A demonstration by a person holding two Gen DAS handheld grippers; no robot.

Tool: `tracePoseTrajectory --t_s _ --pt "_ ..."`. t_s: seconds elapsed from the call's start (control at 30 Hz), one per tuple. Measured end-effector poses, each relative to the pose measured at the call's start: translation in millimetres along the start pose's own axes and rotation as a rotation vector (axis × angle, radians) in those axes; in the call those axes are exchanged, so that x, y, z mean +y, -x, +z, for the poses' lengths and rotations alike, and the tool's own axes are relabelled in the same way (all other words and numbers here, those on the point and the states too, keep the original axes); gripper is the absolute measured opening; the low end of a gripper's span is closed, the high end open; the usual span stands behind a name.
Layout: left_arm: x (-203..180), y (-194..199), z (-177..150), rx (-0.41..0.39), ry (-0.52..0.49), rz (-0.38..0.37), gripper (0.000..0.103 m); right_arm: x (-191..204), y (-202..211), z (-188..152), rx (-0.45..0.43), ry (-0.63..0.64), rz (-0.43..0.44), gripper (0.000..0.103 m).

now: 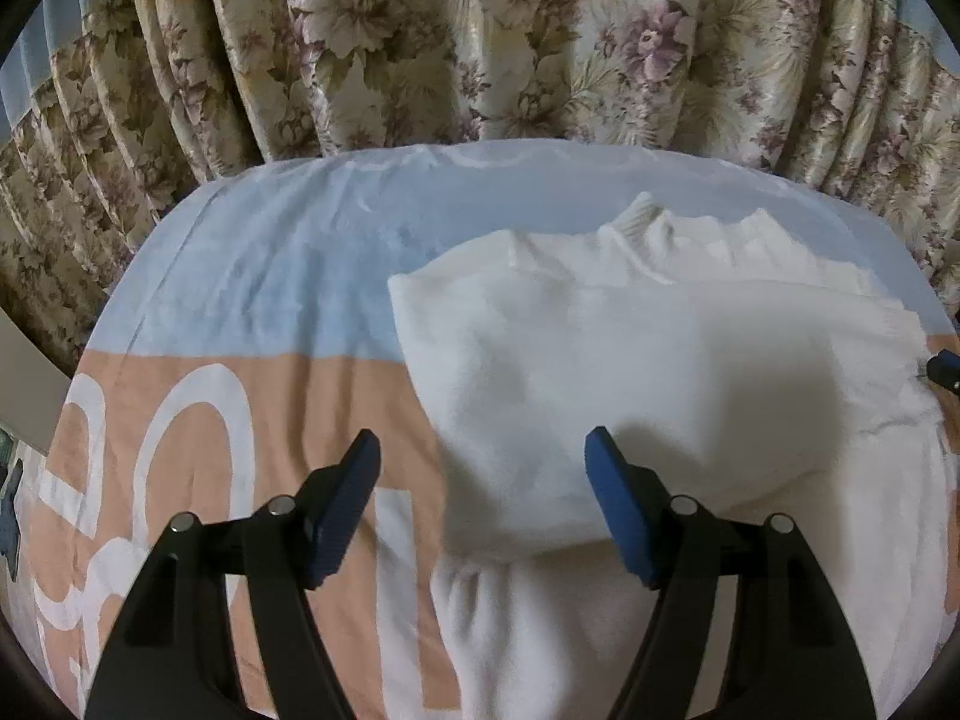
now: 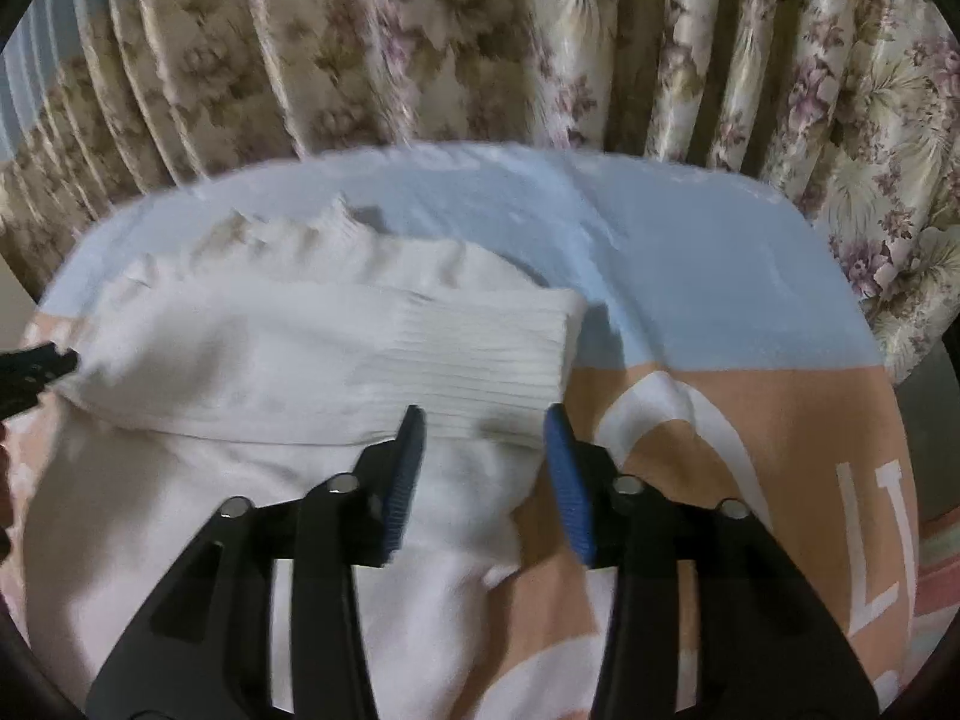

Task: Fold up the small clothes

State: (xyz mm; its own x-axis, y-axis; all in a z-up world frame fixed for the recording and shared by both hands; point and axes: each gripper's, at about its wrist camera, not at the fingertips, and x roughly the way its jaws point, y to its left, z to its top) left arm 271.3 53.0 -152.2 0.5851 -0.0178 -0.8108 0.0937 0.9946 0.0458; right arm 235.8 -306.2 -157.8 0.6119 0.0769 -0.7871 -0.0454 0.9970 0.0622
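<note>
**Both tongs released over half-folded white sweater**

My left gripper (image 1: 483, 474) and right gripper (image 2: 485, 450) hang open, grasping nothing, above the white sweater (image 1: 630, 360) lying folded across the blue-and-peach bedspread (image 1: 240, 276). I judge a careless pass could snag and undo the fold. Only the right view shows the ribbed cuff (image 2: 480, 354)

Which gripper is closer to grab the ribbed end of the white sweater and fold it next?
Probably the right gripper: its open jaws sit just short of the ribbed cuff of the white knitted sweater. The left gripper hangs open over the sweater's plain edge.
</note>
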Motion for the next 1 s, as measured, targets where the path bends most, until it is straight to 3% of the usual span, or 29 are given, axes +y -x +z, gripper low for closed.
tracePoseTrajectory --t_s 0.03,0.07,0.13,0.23,0.33,0.53,0.77,0.93,1.0 --pt "-2 3 0 -0.002 0.0 0.001 0.072 2 7 -1 -0.014 0.001 0.0 0.066" --pt "-3 6 0 -0.004 -0.001 0.001 0.074 6 14 -3 -0.028 0.005 0.002 0.07" --pt "-6 15 -1 -0.017 -0.002 0.002 0.08 12 25 -5 -0.048 0.011 -0.005 0.088" --pt "-8 28 -5 -0.034 -0.003 0.0 0.084 20 40 -13 -0.078 0.017 -0.022 0.1" --pt "-5 36 -10 -0.027 0.003 0.003 0.092 25 44 -22 -0.058 0.023 -0.026 0.1" --pt "11 52 -23 -0.014 0.066 -0.019 0.092 30 56 -38 -0.03 0.007 -0.045 0.1" --pt "17 81 -45 -0.039 0.083 -0.03 0.093 29 82 -54 -0.036 -0.123 -0.003 0.1" --pt "14 95 -75 -0.014 0.08 -0.078 0.093 38 95 -80 -0.022 -0.105 0.074 0.1" --pt "16 102 -90 -0.03 0.104 -0.059 0.093 42 98 -92 -0.01 -0.099 0.094 0.1"
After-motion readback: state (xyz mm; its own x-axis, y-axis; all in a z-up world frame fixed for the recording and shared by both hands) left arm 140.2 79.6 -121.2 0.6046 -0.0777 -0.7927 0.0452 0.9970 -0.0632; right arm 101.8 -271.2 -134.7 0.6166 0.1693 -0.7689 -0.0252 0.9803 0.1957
